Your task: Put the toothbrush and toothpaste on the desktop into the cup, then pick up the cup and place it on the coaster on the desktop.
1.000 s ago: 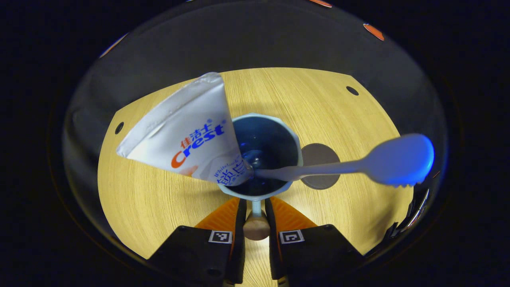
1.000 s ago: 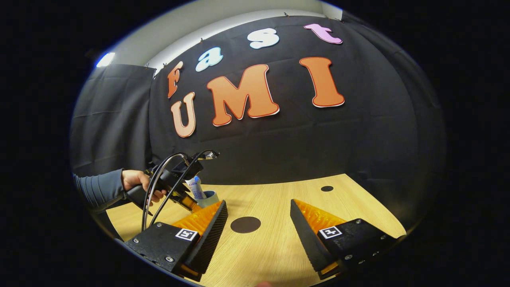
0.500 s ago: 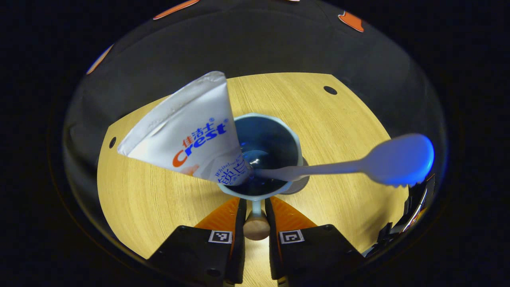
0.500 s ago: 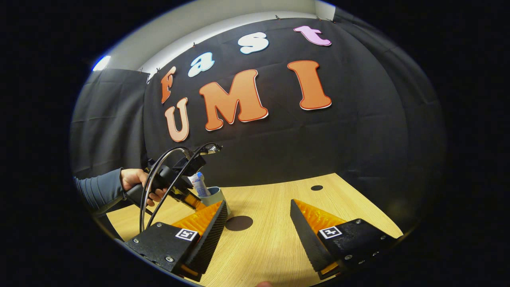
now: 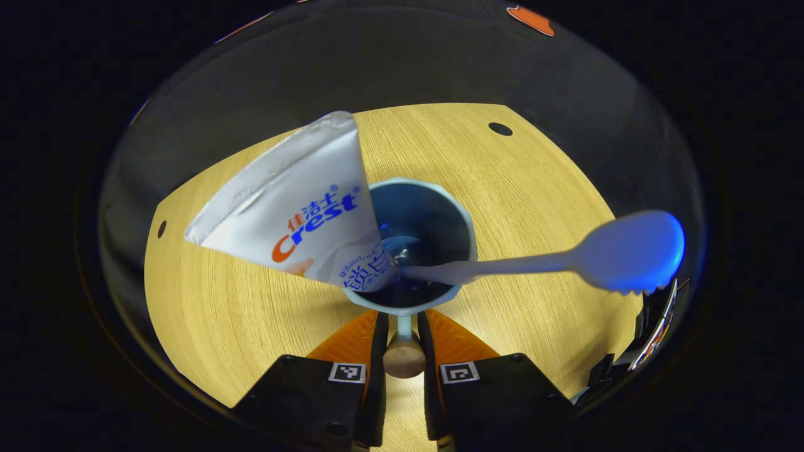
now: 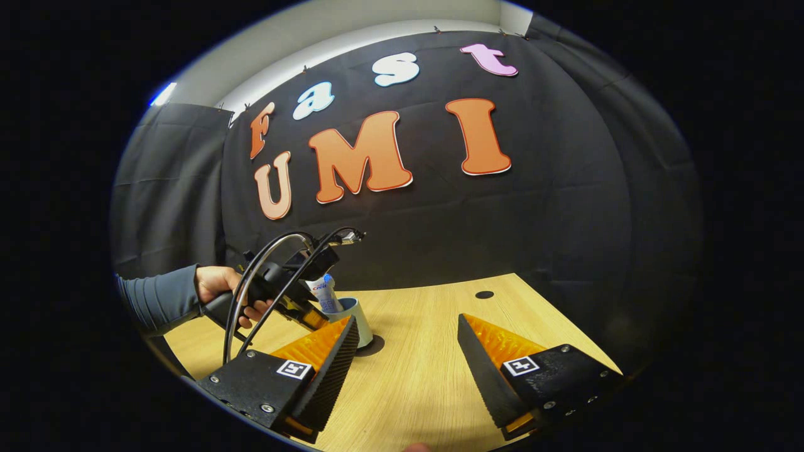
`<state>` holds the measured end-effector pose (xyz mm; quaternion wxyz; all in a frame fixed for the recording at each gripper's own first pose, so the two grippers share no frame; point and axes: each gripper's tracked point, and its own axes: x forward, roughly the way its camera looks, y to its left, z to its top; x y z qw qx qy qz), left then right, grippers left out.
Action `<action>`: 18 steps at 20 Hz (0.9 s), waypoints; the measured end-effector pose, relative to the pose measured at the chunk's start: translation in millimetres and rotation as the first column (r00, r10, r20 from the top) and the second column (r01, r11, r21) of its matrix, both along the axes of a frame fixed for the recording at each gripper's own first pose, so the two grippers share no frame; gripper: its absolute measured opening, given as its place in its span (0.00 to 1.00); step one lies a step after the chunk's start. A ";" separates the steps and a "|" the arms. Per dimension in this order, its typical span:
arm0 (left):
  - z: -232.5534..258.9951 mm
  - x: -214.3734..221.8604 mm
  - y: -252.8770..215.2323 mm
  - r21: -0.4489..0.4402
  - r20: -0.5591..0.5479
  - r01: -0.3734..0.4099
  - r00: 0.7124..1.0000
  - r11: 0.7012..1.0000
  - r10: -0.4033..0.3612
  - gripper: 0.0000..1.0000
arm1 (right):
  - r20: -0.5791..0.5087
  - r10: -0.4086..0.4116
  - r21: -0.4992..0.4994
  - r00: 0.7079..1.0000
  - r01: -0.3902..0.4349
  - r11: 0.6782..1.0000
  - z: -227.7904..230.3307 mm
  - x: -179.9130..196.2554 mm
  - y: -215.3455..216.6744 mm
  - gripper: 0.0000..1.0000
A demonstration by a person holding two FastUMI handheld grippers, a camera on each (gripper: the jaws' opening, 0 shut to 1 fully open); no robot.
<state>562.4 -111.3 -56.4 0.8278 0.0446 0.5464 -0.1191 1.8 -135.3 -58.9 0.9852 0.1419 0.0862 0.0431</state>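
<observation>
A pale blue cup (image 5: 433,210) holds a white toothpaste tube (image 5: 301,207) leaning left and a pale toothbrush (image 5: 565,260) leaning right. My left gripper (image 5: 402,323) is shut on the cup's thin handle. The cup sits over the dark round coaster, which it hides in the left gripper view. In the right gripper view the cup (image 6: 357,312) shows at the left with the toothpaste tube (image 6: 325,292) sticking up. A dark sliver of the coaster (image 6: 375,346) shows beside its base. A hand holds the left gripper (image 6: 308,314) there. My right gripper (image 6: 408,345) stands open over bare wood.
The wooden desktop (image 5: 251,314) has small dark holes near its far edge (image 5: 500,129), (image 6: 483,294). A person's sleeve (image 6: 154,301) reaches in from the left. Cables arch over the left gripper. Part of the right gripper (image 5: 653,326) shows at the right edge.
The left gripper carried the cup rightward onto the coaster, which went from showing beside the cup to being covered. The right gripper stayed open and barely moved.
</observation>
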 end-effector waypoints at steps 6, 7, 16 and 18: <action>28.0 43.9 -13.3 0.016 -0.016 -0.018 1.000 1.000 0.018 0.29 | -0.019 -0.011 0.006 1.000 0.011 1.000 -8.2 -2.0 -5.9 0.95; 42.7 41.5 -3.0 0.018 0.000 -0.009 1.000 1.000 0.009 0.30 | -0.022 -0.011 0.008 1.000 0.012 1.000 -8.8 -2.1 -5.3 0.95; 165.5 102.0 17.7 0.014 0.238 0.017 0.971 1.000 -0.020 0.82 | -0.063 -0.015 0.003 0.998 0.016 1.000 -14.2 -4.2 3.3 0.96; 161.2 84.5 0.5 -0.008 0.298 0.017 0.955 1.000 -0.014 0.99 | -0.056 -0.020 -0.001 0.998 0.020 1.000 -9.2 -5.0 5.9 0.97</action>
